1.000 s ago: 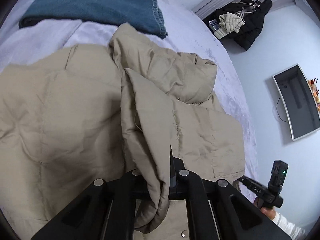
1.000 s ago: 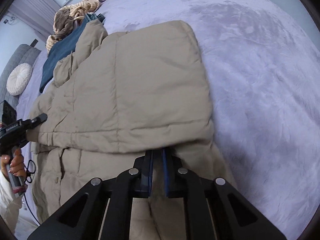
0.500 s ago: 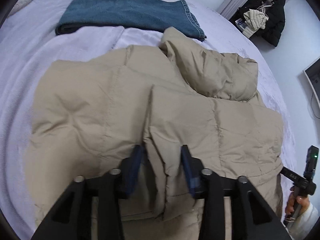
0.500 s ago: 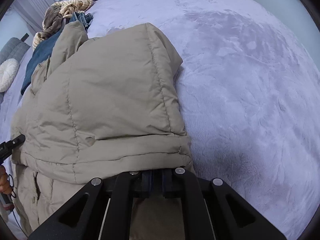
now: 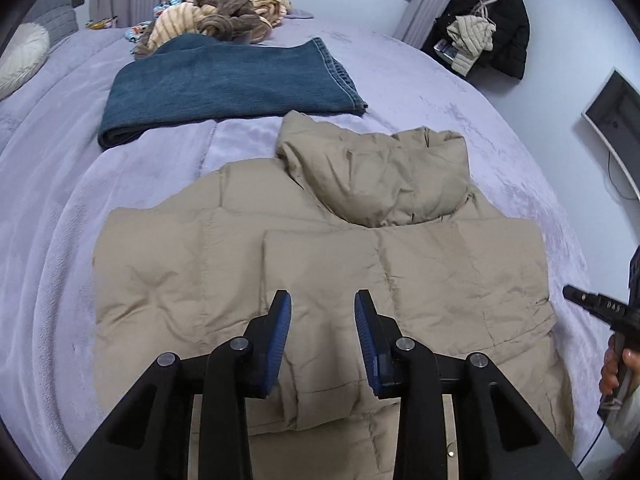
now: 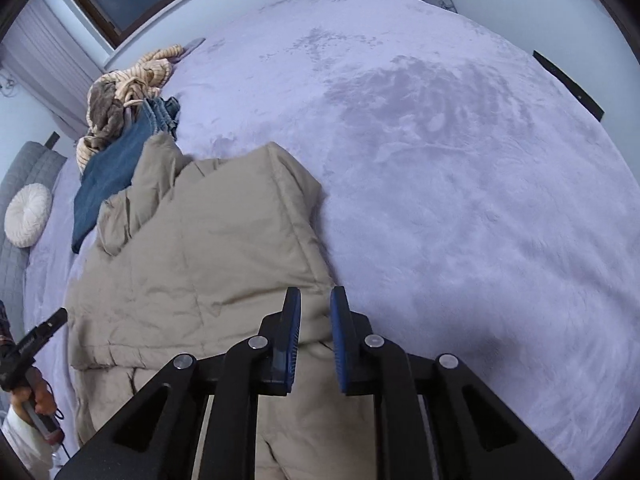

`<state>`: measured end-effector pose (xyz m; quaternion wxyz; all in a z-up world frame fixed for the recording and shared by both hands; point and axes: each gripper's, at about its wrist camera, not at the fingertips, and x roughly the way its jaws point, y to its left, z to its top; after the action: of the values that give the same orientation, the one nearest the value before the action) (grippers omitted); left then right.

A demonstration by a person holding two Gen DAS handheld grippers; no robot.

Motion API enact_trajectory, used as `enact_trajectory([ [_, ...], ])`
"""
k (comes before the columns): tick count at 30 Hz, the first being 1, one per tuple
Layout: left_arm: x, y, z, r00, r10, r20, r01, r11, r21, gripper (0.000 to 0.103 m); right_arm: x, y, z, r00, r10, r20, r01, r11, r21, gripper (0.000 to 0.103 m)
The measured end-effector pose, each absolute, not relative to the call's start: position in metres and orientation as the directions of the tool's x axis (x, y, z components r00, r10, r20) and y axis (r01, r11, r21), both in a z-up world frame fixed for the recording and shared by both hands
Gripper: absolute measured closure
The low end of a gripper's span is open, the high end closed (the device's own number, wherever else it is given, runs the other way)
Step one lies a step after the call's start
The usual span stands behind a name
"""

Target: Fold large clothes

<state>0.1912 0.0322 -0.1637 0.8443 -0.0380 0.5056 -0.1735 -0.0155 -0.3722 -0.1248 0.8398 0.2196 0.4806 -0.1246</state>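
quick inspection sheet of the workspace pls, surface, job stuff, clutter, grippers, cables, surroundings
surface: lilac plush bed cover, bare on the right wrist view's far side
job's things: beige puffer jacket lying flat, sleeves folded in, hood on top
clutter: folded jeans, heap of striped clothes, round white cushion
grippers: left gripper closing, nothing between its pads; right gripper opening, free of the jacket
cables: thin cord under the wall screen
surroundings: dark coat hanging, window, curtains
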Motion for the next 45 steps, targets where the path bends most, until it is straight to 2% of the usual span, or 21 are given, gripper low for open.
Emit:
enact_trajectory([
  [5,0.208,0.021,-0.212,0.391,-0.215,-0.895,0.208,0.968,-0.142,0.068,0.047,-0.342,-0.152,0.472,0.033,-0.881,0.328,0.921,0.210,0.086],
  [6,0.210,0.022,-0.219,0.360,-0.254,-0.898,0.223,0.958,-0.182,0.068,0.054,-0.341,-0.163,0.454,0.026,-0.891,0.330,0.924,0.194,0.086],
  [9,0.213,0.021,-0.228,0.361,-0.262,-0.895,0.233,0.955,-0.186,0.068,0.065,-0.344,-0.190,0.422,0.016,-0.907,0.339,0.924,0.174,0.090],
  [15,0.212,0.026,-0.220,0.359,-0.224,-0.906,0.204,0.966,-0.158,0.067,0.063,-0.347,-0.190,0.422,0.012,-0.906,0.345,0.922,0.173,0.090],
  [16,0.210,0.029,-0.215,0.360,-0.209,-0.909,0.192,0.970,-0.147,0.067,0.063,-0.347,-0.187,0.418,0.010,-0.909,0.348,0.922,0.170,0.086],
  [20,0.196,0.045,-0.193,0.369,-0.179,-0.912,0.155,0.979,-0.130,0.067,0.047,-0.348,-0.168,0.417,0.023,-0.909,0.353,0.917,0.185,0.085],
  [21,0.192,0.047,-0.189,0.388,-0.139,-0.911,0.110,0.989,-0.104,0.067,0.041,-0.347,-0.163,0.417,0.033,-0.908,0.357,0.913,0.197,0.083],
  [23,0.180,0.051,-0.182,0.373,-0.128,-0.919,0.101,0.990,-0.097,0.067,0.026,-0.346,-0.156,0.418,0.053,-0.907,0.366,0.904,0.222,0.066],
  [28,0.149,0.052,-0.166,0.342,-0.108,-0.933,0.095,0.992,-0.080,0.067,-0.006,-0.338,-0.143,0.411,0.100,-0.906,0.376,0.887,0.268,0.058],
  [29,0.144,0.051,-0.163,0.337,-0.108,-0.935,0.091,0.993,-0.082,0.064,-0.013,-0.336,-0.142,0.404,0.114,-0.908,0.380,0.882,0.280,0.057],
  [30,0.139,0.051,-0.160,0.333,-0.109,-0.937,0.085,0.993,-0.086,0.054,-0.019,-0.334,-0.141,0.397,0.121,-0.910,0.383,0.879,0.284,0.056],
  [31,0.133,0.052,-0.156,0.338,-0.104,-0.935,0.073,0.994,-0.085,0.026,-0.023,-0.332,-0.140,0.392,0.125,-0.912,0.384,0.878,0.285,0.054],
  [32,0.126,0.053,-0.150,0.358,-0.097,-0.929,0.058,0.995,-0.081,0.017,-0.028,-0.331,-0.139,0.387,0.129,-0.913,0.387,0.876,0.288,0.053],
  [39,0.096,0.049,-0.133,0.349,-0.083,-0.933,0.033,0.997,-0.076,0.017,-0.061,-0.327,-0.134,0.355,0.161,-0.921,0.407,0.861,0.307,0.050],
  [40,0.092,0.048,-0.131,0.350,-0.075,-0.934,0.032,0.997,-0.068,0.014,-0.064,-0.326,-0.133,0.351,0.165,-0.922,0.407,0.859,0.309,0.050],
  [41,0.088,0.046,-0.129,0.349,-0.064,-0.935,0.031,0.998,-0.057,0.000,-0.068,-0.325,-0.132,0.348,0.170,-0.922,0.406,0.859,0.312,0.047],
  [45,0.069,0.043,-0.121,0.336,-0.069,-0.939,0.026,0.998,-0.064,0.000,-0.083,-0.320,-0.125,0.346,0.188,-0.919,0.396,0.859,0.325,0.042],
])
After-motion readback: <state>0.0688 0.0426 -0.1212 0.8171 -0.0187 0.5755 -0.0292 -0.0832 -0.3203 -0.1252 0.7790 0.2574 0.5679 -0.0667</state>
